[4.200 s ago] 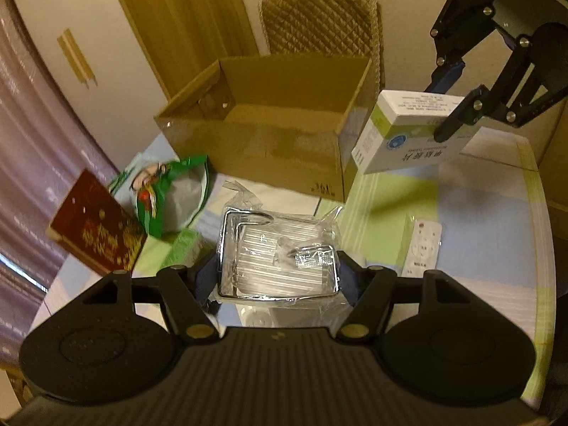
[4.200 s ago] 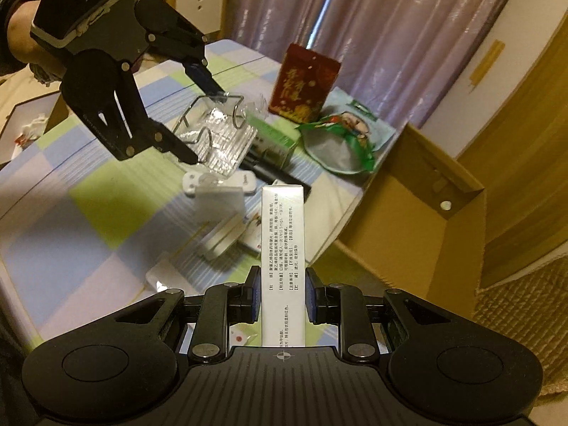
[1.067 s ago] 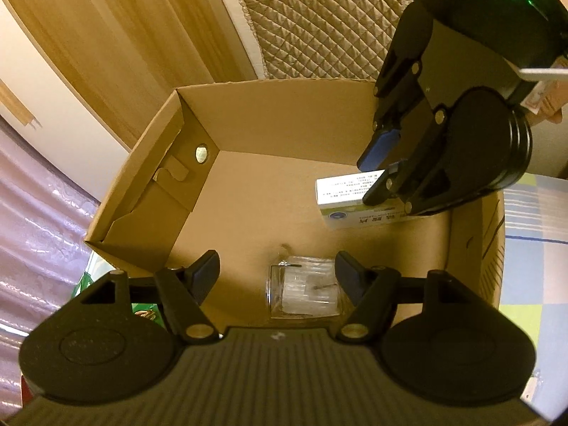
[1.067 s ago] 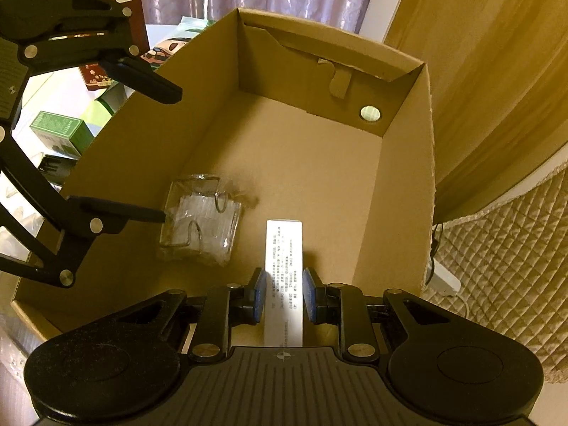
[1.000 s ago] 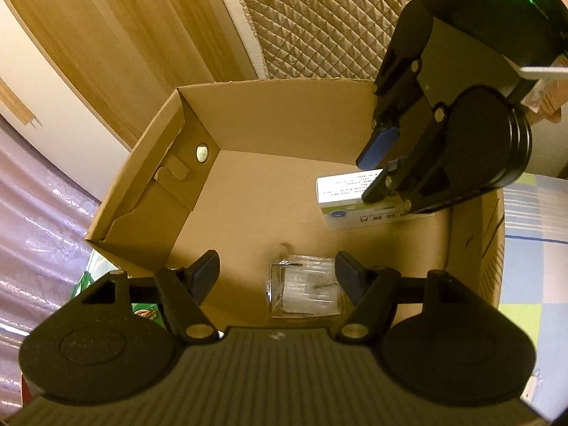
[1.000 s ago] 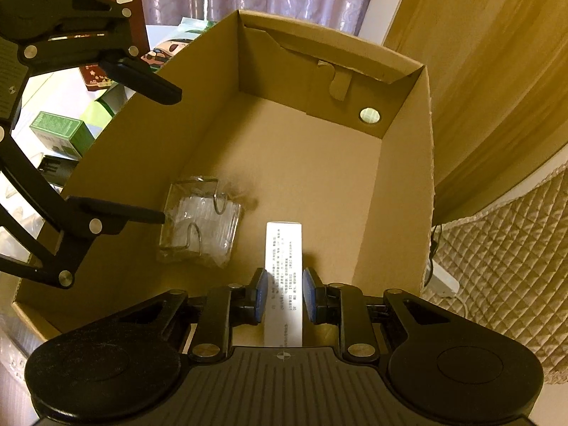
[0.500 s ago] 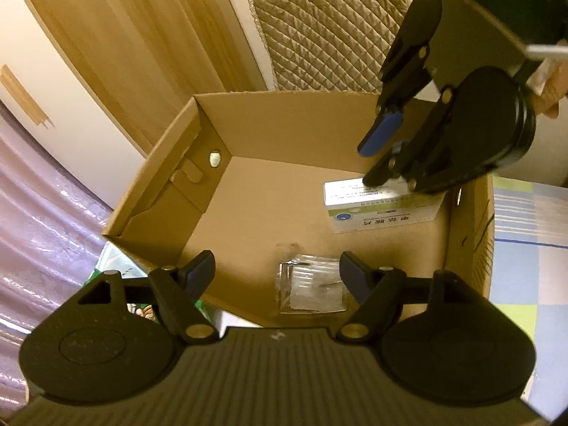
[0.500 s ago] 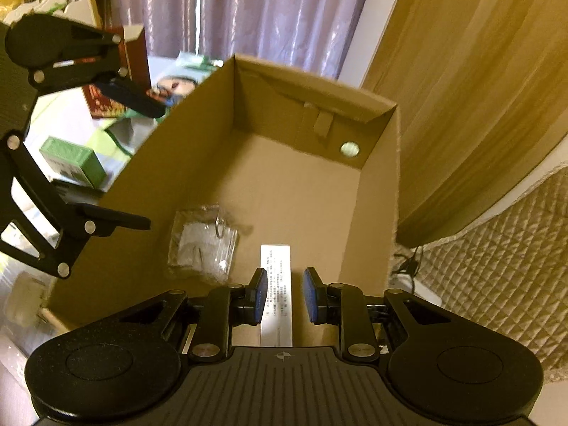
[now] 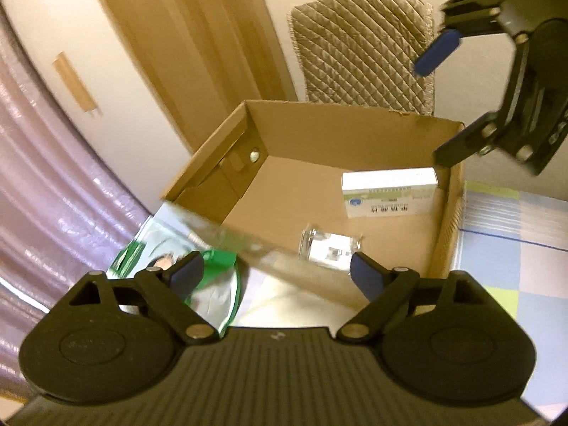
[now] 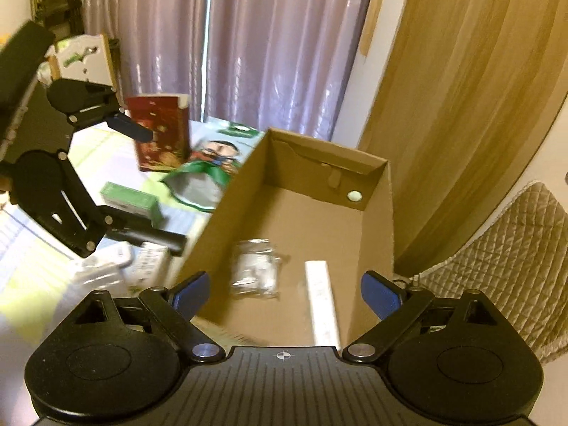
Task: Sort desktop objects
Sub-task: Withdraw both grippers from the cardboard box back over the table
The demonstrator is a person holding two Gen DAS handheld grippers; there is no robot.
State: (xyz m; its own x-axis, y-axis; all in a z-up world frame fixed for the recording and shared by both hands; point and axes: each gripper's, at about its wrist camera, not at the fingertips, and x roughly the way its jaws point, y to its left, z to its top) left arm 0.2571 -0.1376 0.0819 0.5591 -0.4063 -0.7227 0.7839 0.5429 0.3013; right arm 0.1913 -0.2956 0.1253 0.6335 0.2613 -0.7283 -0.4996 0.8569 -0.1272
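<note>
Right wrist: both grippers agape, empty (jaws just opening) — cardboard box on checked tablecloth, curtains behind.

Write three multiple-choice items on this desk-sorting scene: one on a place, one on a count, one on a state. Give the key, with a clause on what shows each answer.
1. Where does the white medicine box lie?
A. On the checked tablecloth
B. On the floor of the cardboard box
C. Between the right gripper's fingers

2. How many items lie inside the cardboard box?
A. One
B. Two
C. Four

3. How does the right gripper stand?
A. Open and empty
B. Shut on the medicine box
C. Shut on the red packet

Key: 1 B, the medicine box rests on the box floor by the right-hand wall in the left wrist view. 2 B, only the medicine box and the clear plastic packet show there. 3 A, its jaws have just been opening and stand wide with nothing between the blue pads; the left gripper is open too.
</note>
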